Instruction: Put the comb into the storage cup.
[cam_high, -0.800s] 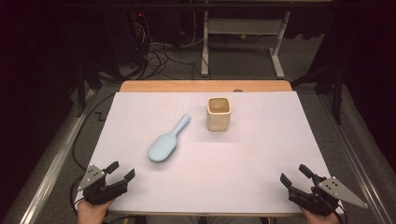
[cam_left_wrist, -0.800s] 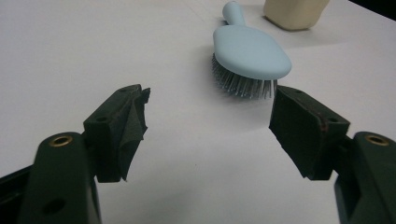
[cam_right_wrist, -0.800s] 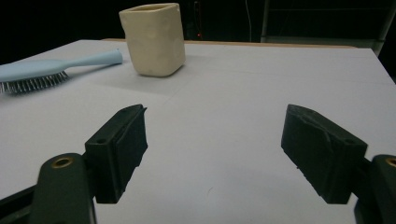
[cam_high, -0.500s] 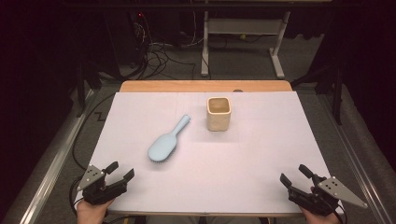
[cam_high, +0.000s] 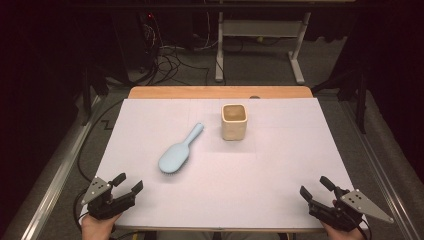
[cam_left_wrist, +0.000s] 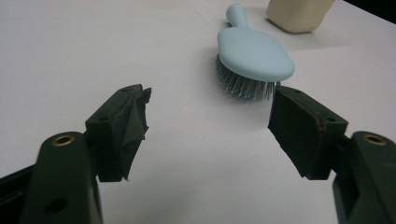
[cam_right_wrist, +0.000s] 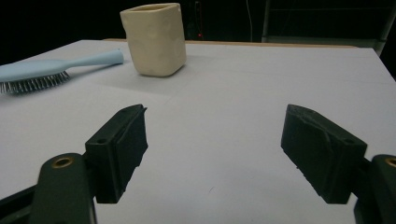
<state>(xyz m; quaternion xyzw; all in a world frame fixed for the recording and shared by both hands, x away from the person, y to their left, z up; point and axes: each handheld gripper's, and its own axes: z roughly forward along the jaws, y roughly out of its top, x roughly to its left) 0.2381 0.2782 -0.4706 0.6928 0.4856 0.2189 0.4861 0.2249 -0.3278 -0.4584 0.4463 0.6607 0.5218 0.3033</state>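
Nothing has shifted since the earlier frames: both hands rest as before at the near edge of the desk (cam_high: 150, 115). The left gripper (cam_high: 127, 183) and right gripper (cam_high: 314, 188) each hold their jaws wide apart, empty. Farther in, the light blue hairbrush (cam_high: 178, 152) lies bristles down, handle pointing toward the cream square cup (cam_high: 234, 121) standing just beyond.

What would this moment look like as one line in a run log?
left gripper: open, empty | right gripper: open, empty | hairbrush: bristles down | cup: upright
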